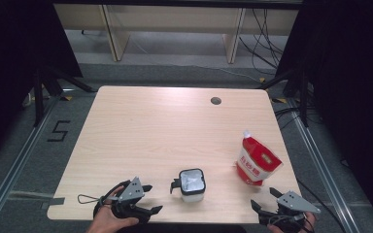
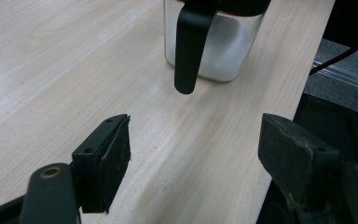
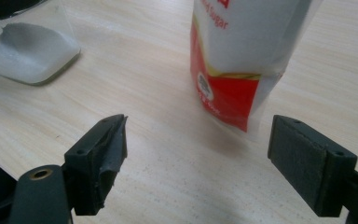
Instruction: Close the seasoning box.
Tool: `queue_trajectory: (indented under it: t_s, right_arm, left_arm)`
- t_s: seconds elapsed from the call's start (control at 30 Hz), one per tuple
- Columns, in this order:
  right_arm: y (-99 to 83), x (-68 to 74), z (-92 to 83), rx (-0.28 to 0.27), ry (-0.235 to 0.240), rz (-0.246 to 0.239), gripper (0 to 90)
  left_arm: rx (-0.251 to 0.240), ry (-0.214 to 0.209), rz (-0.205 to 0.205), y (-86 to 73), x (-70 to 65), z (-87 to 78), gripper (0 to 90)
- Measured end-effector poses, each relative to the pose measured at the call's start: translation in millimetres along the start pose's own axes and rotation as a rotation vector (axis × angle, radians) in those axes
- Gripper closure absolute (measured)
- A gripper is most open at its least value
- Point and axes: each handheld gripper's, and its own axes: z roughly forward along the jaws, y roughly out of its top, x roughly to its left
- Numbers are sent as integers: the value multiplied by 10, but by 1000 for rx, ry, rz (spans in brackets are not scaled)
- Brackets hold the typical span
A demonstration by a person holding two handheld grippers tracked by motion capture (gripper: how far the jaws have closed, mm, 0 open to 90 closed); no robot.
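Clear square jar (image 1: pixel 193 185), black handle (image 2: pixel 189 46)

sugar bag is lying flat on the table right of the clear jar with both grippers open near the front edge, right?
Not quite: the sugar bag stands upright, as the high view shows. It is right of the clear jar, and the left gripper and right gripper are both open near the table's front edge.

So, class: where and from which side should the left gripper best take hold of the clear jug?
Probably by the black handle. It sticks out from the jug on the side facing the left gripper, hanging upright and narrow enough for the open jaws. Come in level from that side, one jaw on each flank of the handle.
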Motion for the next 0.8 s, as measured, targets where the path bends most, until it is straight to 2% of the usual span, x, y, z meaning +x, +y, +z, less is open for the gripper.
queue_trajectory:
  t_s: [0.03, 0.07, 0.1, 0.13, 0.17, 0.2, 0.23, 0.27, 0.33, 0.37, 0.4, 0.47, 0.5, 0.53, 0.6, 0.63, 0.67, 0.77, 0.8]
  right_arm:
    - [-1, 6, 1, 6, 5, -1, 207]
    - [0, 22, -6, 12, 15, 18, 207]
    - [1, -6, 2, 4, 20, -18, 207]
    - [1, -6, 2, 3, 17, -23, 207]
    - [-1, -3, 2, 3, 16, -25, 207]
    - [-5, 0, 7, 0, 11, -28, 207]
    - [-8, 27, 1, 9, 13, 0, 207]
    - [-8, 32, 2, 9, 17, 3, 207]
    - [-10, 20, 13, 6, 22, -24, 207]
    - [-8, 20, 11, 13, 25, -33, 207]
    - [-8, 25, 13, 11, 28, -31, 207]
    - [-10, 32, 12, 15, 31, -24, 207]
    - [-14, 54, 8, 19, 26, 2, 207]
    - [-16, 49, 12, 17, 23, -4, 207]
    - [-13, 55, 6, 20, 24, 8, 207]
    - [-13, 53, 7, 19, 24, 5, 206]
    - [-11, 32, 15, 12, 28, -19, 206]
    - [-13, 46, 11, 20, 24, -2, 205]
    - [-10, 24, 19, 11, 26, -31, 205]
  left_arm:
    - [0, 8, -4, -8, -4, 5, 249]
    - [15, 12, 1, -17, -3, 2, 249]
    - [-4, 14, -23, -25, -20, 17, 249]
    - [17, 15, 13, -31, 4, 2, 249]
    - [-4, 17, -1, -39, -9, 15, 249]
    - [-3, 17, -4, -49, -11, 15, 249]
    - [19, 19, 24, -52, 4, 1, 249]
    - [21, 20, -10, -66, -18, 8, 249]
    - [11, 27, -19, -71, -37, 22, 249]
    - [28, 35, 24, -64, -11, 15, 249]
    - [27, 40, 1, -68, -25, 22, 249]
    - [32, 22, -6, -64, -23, 16, 249]
    - [31, 23, -6, -66, -22, 17, 249]
    - [8, 34, -20, -73, -36, 30, 249]
    - [27, 41, 6, -71, -13, 14, 249]
    - [29, 41, 4, -71, -13, 13, 249]
    - [29, 42, 6, -72, -13, 13, 249]
    - [36, 42, 8, -72, -10, 15, 249]
    - [36, 40, 8, -73, -11, 17, 249]
